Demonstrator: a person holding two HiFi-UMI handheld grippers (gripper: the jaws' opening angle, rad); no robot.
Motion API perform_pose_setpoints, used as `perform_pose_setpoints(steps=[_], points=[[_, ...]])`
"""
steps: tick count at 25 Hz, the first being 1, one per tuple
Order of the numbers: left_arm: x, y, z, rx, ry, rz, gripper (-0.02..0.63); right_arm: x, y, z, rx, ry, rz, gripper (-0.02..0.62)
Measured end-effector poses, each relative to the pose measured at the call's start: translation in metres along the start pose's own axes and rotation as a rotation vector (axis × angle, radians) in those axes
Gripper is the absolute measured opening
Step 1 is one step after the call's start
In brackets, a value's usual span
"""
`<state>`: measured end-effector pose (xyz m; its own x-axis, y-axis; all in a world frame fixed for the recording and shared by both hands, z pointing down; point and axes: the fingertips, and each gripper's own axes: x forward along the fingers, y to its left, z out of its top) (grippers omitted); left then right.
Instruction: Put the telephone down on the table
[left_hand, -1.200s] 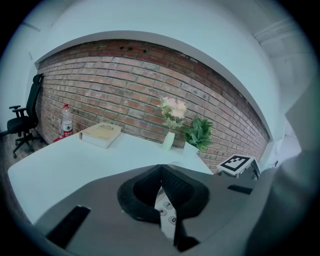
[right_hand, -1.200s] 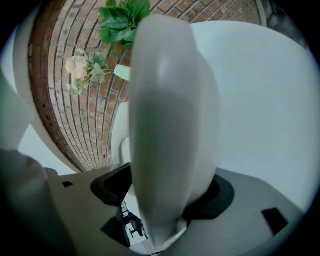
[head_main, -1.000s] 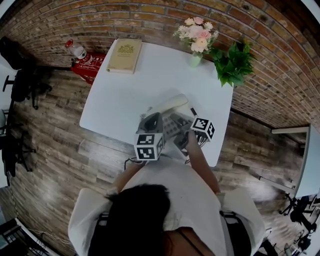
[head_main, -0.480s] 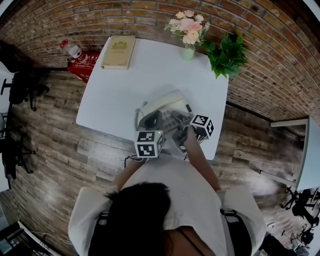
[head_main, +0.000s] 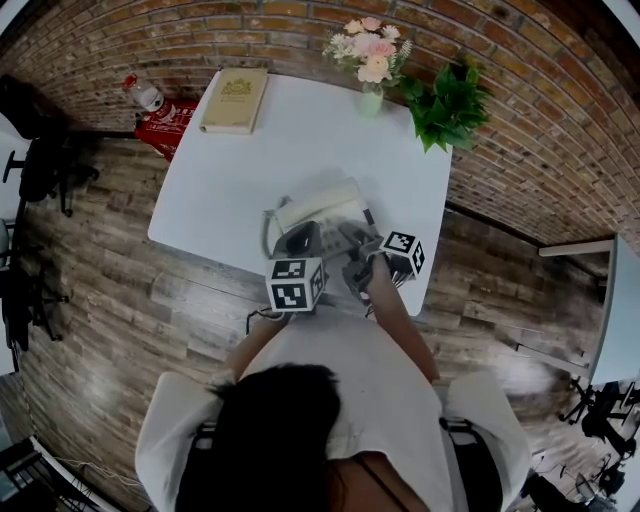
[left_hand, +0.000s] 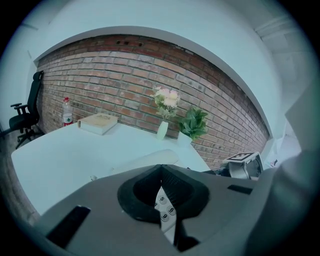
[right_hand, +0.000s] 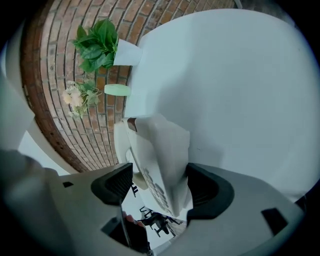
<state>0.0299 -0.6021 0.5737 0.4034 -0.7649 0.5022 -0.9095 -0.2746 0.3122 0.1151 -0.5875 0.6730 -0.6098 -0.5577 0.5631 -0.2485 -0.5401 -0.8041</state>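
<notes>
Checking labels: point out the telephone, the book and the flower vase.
telephone (head_main: 320, 204): head view, on the handset.
book (head_main: 235, 100): head view, middle of its cover.
flower vase (head_main: 371, 101): head view, green body under the blooms.

White table (head_main: 250, 165), cream telephone (head_main: 316, 207), red-brick wall (head_main: 560, 150), pink flowers (head_main: 366, 46)

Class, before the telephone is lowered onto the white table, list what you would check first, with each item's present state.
1. Right gripper clamped on cream push-button telephone: ok.
2. Left gripper closed on its keypad edge: ok.
3. White table bare beyond the telephone: ok.
4. Tan book, flower vase and green plant away at far edge: ok.
5. Telephone base touching table: cannot tell.
</notes>
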Motion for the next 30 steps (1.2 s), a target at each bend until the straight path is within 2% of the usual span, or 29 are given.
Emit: perform_pose_setpoints(steps=[8, 15, 21, 25, 30], points=[[0.000, -0.014, -0.004, -0.005, 0.001, 0.001, 0.025, -0.017, -0.002, -0.003, -0.091, 0.018, -0.009, 0.336], [-0.002, -0.021, -0.009, -0.006, 0.001, 0.000, 0.025, -0.034, 0.010, -0.006, -0.275, -0.009, -0.006, 0.334], [-0.005, -0.024, -0.011, -0.022, 0.001, -0.015, 0.025, -0.050, 0.030, -0.002, -0.471, -0.112, 0.034, 0.334], [-0.008, -0.025, -0.009, -0.024, -0.008, -0.018, 0.025, -0.057, 0.038, 0.000, -0.536, -0.152, 0.045, 0.334], [-0.012, -0.033, -0.006, -0.006, -0.016, -0.042, 0.025, -0.071, 0.052, 0.005, -0.655, -0.260, 0.046, 0.327]])
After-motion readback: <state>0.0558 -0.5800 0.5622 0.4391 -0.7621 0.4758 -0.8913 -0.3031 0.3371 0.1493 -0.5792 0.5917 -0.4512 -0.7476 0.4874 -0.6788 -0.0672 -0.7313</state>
